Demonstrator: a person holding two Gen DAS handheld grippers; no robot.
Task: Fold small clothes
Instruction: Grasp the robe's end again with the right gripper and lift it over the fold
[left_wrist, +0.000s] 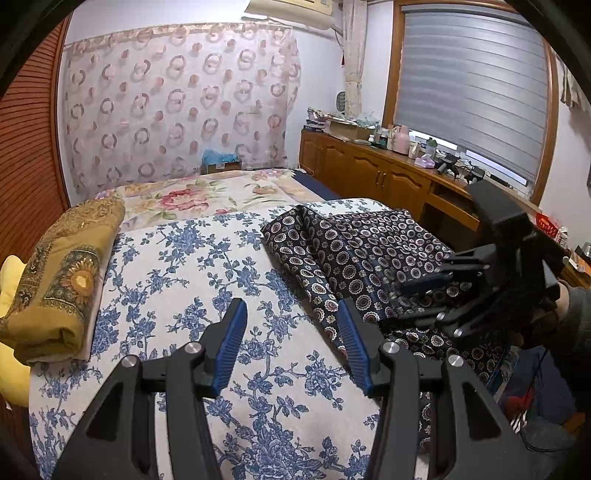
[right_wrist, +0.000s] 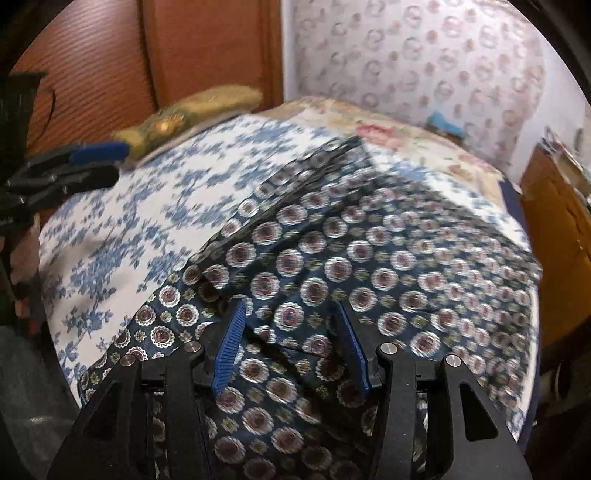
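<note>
Left wrist view: the left gripper (left_wrist: 291, 343) hovers with fingers parted and empty over the blue-floral sheet (left_wrist: 207, 266); the navy patterned garment (left_wrist: 354, 258) lies beside it, partly folded. Right wrist view: the right gripper (right_wrist: 291, 343), fingers apart and gripping nothing, hangs over the garment's rumpled fold; more folding left, apparently.

Left gripper (left_wrist: 291, 314) apart over blue-floral sheet (left_wrist: 184, 266), dark patterned garment (left_wrist: 369, 251) beside
</note>
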